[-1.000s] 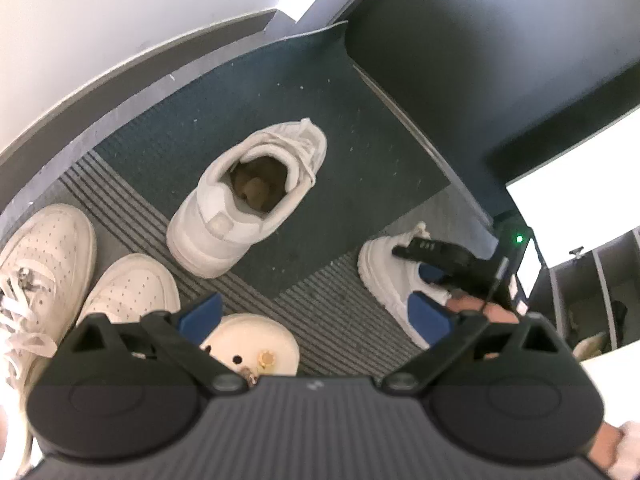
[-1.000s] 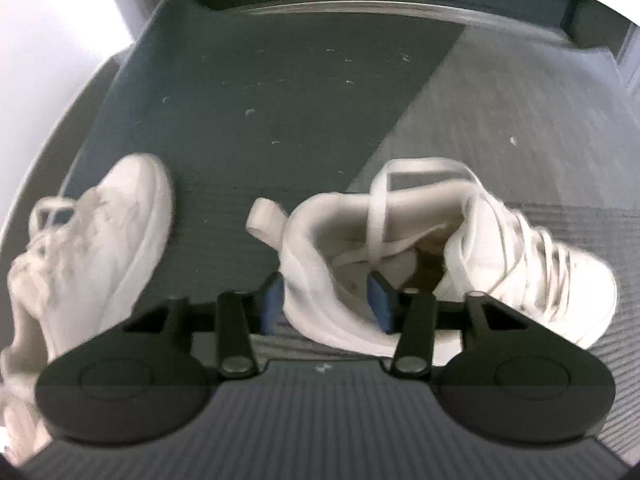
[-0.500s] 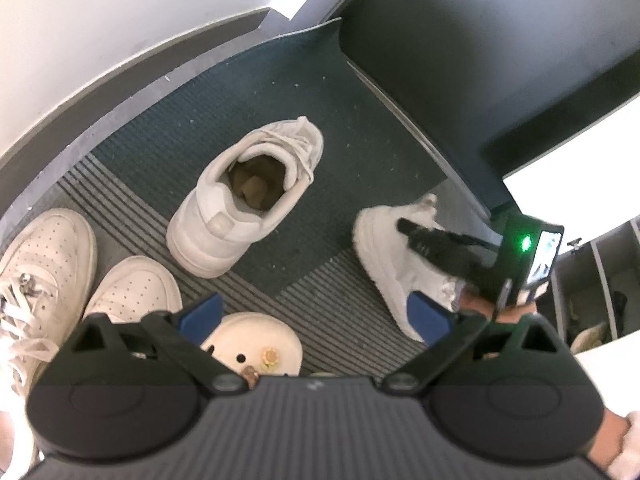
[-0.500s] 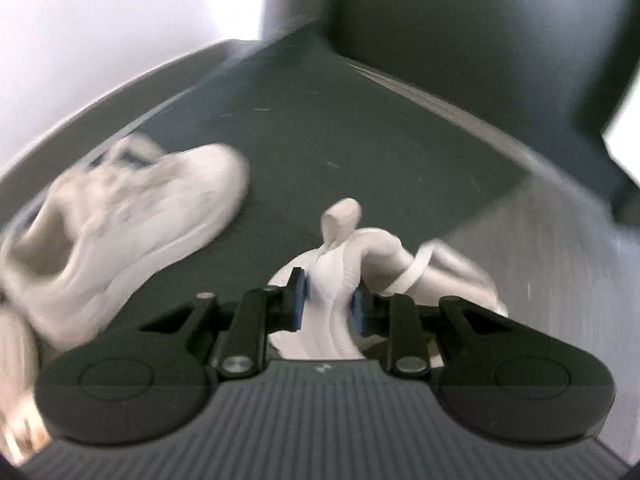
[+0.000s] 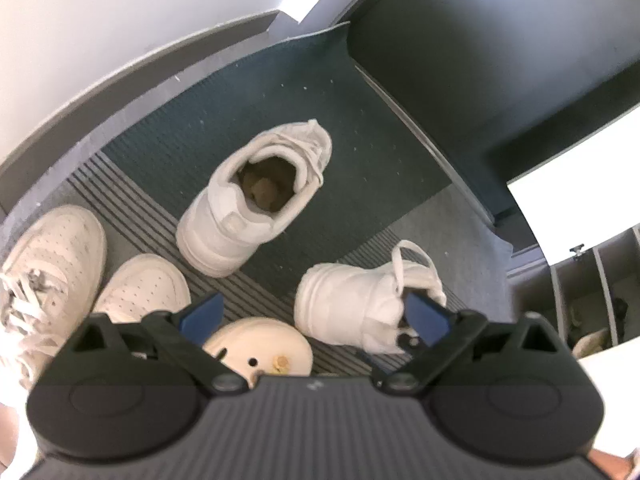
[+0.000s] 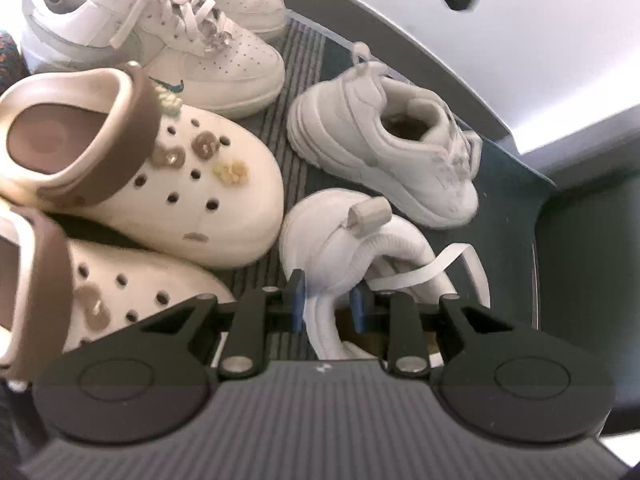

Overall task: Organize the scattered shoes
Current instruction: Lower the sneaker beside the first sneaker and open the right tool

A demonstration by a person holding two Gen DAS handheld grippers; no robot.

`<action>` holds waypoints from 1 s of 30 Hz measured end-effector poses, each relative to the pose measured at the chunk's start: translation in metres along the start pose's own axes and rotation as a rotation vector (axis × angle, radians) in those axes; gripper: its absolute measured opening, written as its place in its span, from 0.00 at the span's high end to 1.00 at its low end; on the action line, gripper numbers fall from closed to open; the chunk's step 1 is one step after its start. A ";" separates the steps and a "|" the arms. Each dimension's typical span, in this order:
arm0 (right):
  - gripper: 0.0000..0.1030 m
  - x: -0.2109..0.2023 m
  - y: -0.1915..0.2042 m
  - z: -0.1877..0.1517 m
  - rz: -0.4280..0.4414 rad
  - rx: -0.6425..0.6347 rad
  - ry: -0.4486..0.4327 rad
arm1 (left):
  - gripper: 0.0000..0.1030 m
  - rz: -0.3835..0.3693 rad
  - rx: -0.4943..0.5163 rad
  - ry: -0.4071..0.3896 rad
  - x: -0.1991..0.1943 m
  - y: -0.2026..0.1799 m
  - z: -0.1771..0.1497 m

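- Held sneaker (image 6: 340, 248): a white sneaker gripped at its heel collar. It now lies on the mat (image 6: 512, 184) just beside its mate (image 6: 384, 160), heel toward the clogs (image 6: 200, 184). A second ago it lay further out on the mat, well apart from the mate, toe pointing the other way.
- Right gripper (image 6: 326, 300): fingers nearly closed, pinching the collar wall, one pad outside and one inside. Their gap tightened briefly and then eased back within the last second; the collar is between them throughout.
- Change: the sneaker was carried across and turned round, so its toe points much as the mate's does.
- Meaning: the pair looks almost assembled. Judged remaining: set the sneaker flat beside the mate, then release.
- Left gripper (image 5: 316, 316): fingers wide apart, holding nothing, hovering above a clog toe (image 5: 260, 344); no change of place.
- Surroundings: a laced pair (image 6: 160, 32) stands beyond the clogs, toes toward the wall; all rows share the mat.
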State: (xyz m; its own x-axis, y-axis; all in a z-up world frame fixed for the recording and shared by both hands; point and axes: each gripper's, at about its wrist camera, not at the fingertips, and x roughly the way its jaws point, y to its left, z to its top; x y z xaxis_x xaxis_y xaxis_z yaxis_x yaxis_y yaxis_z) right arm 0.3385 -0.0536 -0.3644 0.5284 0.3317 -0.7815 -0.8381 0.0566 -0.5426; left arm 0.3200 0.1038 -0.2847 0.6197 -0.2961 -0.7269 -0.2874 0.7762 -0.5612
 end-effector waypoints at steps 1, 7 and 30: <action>0.71 -0.003 -0.001 -0.001 -0.037 -0.004 0.001 | 0.04 0.000 0.001 -0.001 0.001 -0.001 0.000; 0.61 -0.017 -0.040 -0.005 -0.040 0.288 0.003 | 0.04 0.010 0.001 -0.005 0.004 -0.003 -0.002; 0.55 0.066 -0.118 -0.003 -0.043 1.008 0.165 | 0.04 0.026 -0.034 0.009 0.021 -0.001 -0.005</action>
State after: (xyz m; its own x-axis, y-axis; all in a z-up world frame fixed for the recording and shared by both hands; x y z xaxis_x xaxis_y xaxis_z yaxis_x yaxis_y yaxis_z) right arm 0.4728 -0.0415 -0.3528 0.5093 0.1810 -0.8413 -0.5018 0.8567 -0.1195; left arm 0.3291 0.0938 -0.3012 0.6048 -0.2815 -0.7450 -0.3277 0.7646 -0.5550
